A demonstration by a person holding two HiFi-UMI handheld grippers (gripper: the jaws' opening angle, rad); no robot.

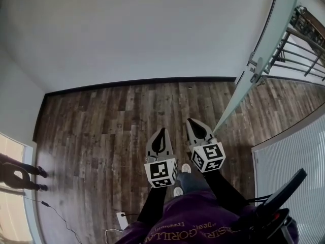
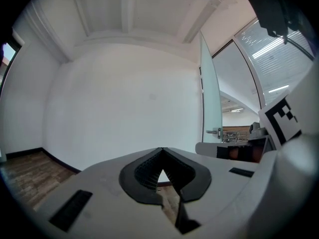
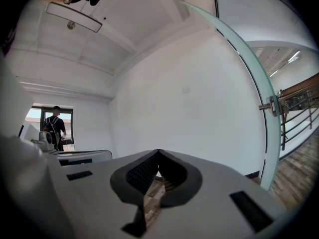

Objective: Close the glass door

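Glass door [image 1: 271, 34] stands swung open on the right, seen nearly edge-on, with its handle [image 1: 256, 69] up ahead of both grippers. A big white wall [image 1: 142, 29] and wood floor [image 1: 101, 121] fill the rest, so there's lots of open room out front. A ribbed white panel [image 1: 299, 156] boxes in the right side. The railing [image 1: 299, 50] beyond the door is cut off by the frame. Left gripper [image 1: 162, 131] and right gripper [image 1: 192, 122] are both pinched closed and empty. The right one is nearer the door's lower edge. A power strip [image 1: 122, 219] lies by the feet.

The dark wood-plank floor [image 1: 101, 131] spreads beneath the left gripper [image 1: 162, 132]. A white plug block [image 1: 122, 219] with its cable [image 1: 109, 232] lies behind that gripper, slightly to its left.
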